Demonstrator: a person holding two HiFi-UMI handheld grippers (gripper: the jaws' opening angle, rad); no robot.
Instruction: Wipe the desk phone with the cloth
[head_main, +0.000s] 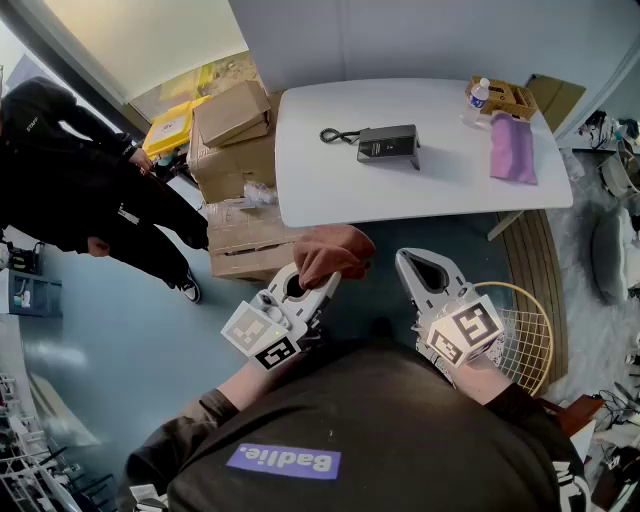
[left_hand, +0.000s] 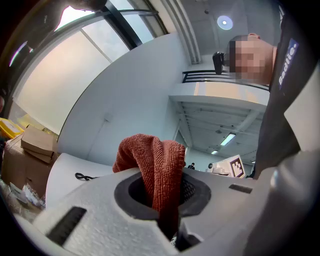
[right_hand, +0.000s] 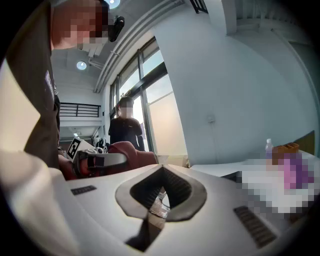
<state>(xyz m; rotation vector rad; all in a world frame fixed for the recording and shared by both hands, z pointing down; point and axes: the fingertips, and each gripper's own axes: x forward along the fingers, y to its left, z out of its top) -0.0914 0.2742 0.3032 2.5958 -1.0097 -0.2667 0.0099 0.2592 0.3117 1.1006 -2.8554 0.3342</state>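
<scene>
The dark grey desk phone (head_main: 388, 146) lies on the white table (head_main: 440, 190), its coiled cord (head_main: 340, 135) to its left. My left gripper (head_main: 318, 278) hovers short of the table's near edge, shut on a rust-red cloth (head_main: 333, 252). In the left gripper view the cloth (left_hand: 155, 165) bulges up out of the closed jaws of the left gripper (left_hand: 165, 176). My right gripper (head_main: 412, 262) hangs beside it, also short of the table, jaws together and empty. In its own view the right gripper (right_hand: 161, 169) holds nothing, and the red cloth (right_hand: 127, 151) shows to the left.
A purple cloth (head_main: 512, 148) and a small basket (head_main: 505, 97) with a water bottle (head_main: 480, 95) sit at the table's far right. Cardboard boxes (head_main: 235, 130) are stacked left of the table. A person in black (head_main: 70, 170) stands at left. A wire basket (head_main: 522, 340) sits on the floor at right.
</scene>
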